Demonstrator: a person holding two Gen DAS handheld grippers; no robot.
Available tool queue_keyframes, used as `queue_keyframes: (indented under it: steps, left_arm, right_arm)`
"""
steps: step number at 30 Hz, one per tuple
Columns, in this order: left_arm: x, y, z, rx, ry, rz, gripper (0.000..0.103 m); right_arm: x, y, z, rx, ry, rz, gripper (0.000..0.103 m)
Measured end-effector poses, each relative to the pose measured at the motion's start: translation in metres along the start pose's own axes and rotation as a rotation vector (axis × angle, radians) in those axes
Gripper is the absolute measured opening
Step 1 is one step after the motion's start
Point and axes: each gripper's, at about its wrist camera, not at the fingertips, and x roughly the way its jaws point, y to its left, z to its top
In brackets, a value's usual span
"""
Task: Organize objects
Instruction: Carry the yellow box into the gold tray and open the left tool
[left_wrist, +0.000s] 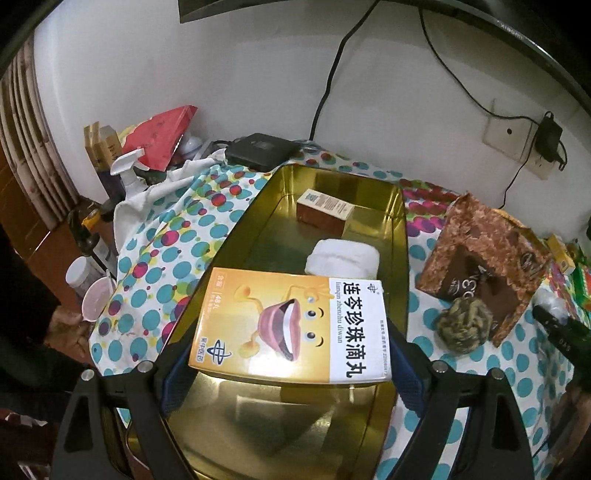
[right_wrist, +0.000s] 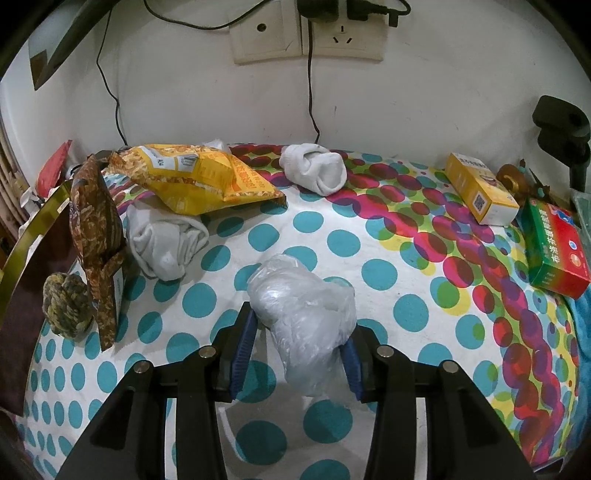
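L gripper (left_wrist: 291, 373) clamps orange medicine box (left_wrist: 288, 325) flat over gold tin (left_wrist: 400, 236), near end; rolled sock (left_wrist: 343, 258) & small carton (left_wrist: 325, 212) lie inside beyond it. Risk: box lands on sock, sits tilted. R gripper (right_wrist: 295, 354) grasps plastic-wrapped bundle (right_wrist: 303, 310) right of tin; slick film may slip.

Gold tin (left_wrist: 400, 236); orange-white box (left_wrist: 291, 325); teal-dotted cloth (right_wrist: 369, 280); yellow snack bag (right_wrist: 207, 177).

Soft indoor light, fairly dim, both views sharp; glare gleams off the gold tin (left_wrist: 400, 221), heavy fisheye bending and black vignette crowd every corner, shadows faint.
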Motion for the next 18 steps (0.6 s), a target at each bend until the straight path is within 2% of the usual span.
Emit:
queue_keyframes:
  steps: [7, 18]
  left_arm:
    - [0.007, 0.005, -0.009, 0.005, 0.036, -0.024, 0.092]
    - [0.018, 0.011, -0.014, -0.006, 0.091, 0.002, 0.092]
  right_arm:
    - [0.000, 0.000, 0.000, 0.003, 0.001, -0.001, 0.042]
    - [0.000, 0.001, 0.000, 0.005, 0.000, 0.000, 0.043]
